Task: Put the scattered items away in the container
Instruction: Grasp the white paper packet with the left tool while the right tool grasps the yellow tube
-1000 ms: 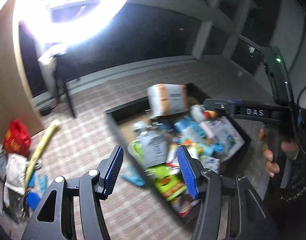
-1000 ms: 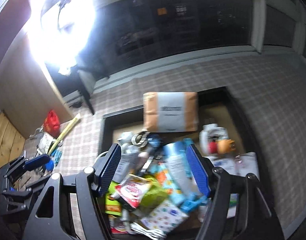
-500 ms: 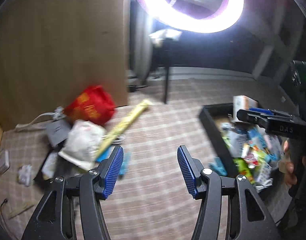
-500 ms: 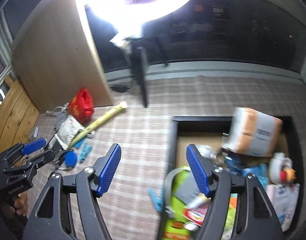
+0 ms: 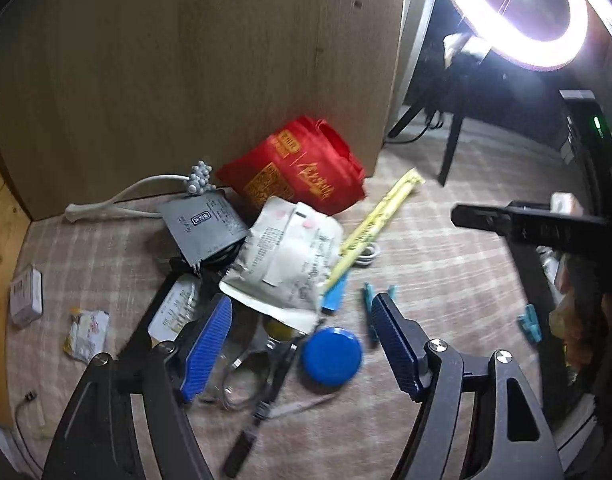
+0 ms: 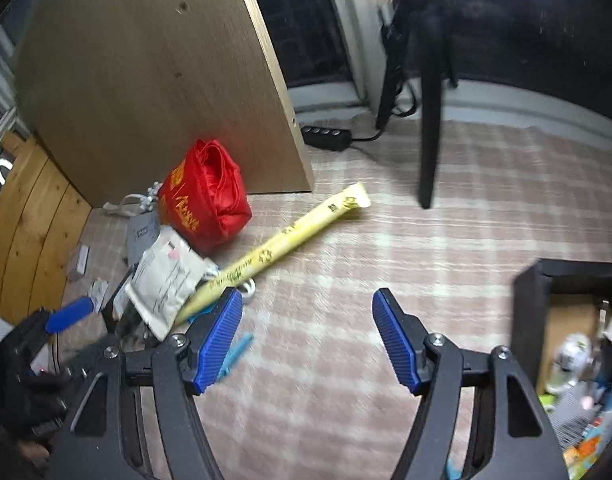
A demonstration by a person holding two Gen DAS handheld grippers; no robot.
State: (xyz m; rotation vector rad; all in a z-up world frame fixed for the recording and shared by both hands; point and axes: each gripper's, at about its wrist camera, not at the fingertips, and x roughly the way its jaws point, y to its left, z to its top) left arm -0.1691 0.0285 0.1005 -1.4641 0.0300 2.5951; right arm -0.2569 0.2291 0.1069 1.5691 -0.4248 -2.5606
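Hovering over the floor clutter in the left wrist view, the left gripper [image 5: 302,344] has its jaws opening with nothing gripped, a blue round lid [image 5: 331,355] showing on the carpet [image 5: 445,272] between them, below a white pouch [image 5: 286,256], a red bag [image 5: 298,172] and a long yellow packet [image 5: 375,220]. Over in the right wrist view, the right gripper [image 6: 307,340] is spread wide and empty above bare carpet, the yellow packet lying just beyond its left finger. The black container [image 6: 529,300] sits at the right edge, well apart from the pile, already crowded with packets and a bottle [image 6: 569,364].

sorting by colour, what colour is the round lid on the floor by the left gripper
Blue: the round lid shows best in the left wrist view.
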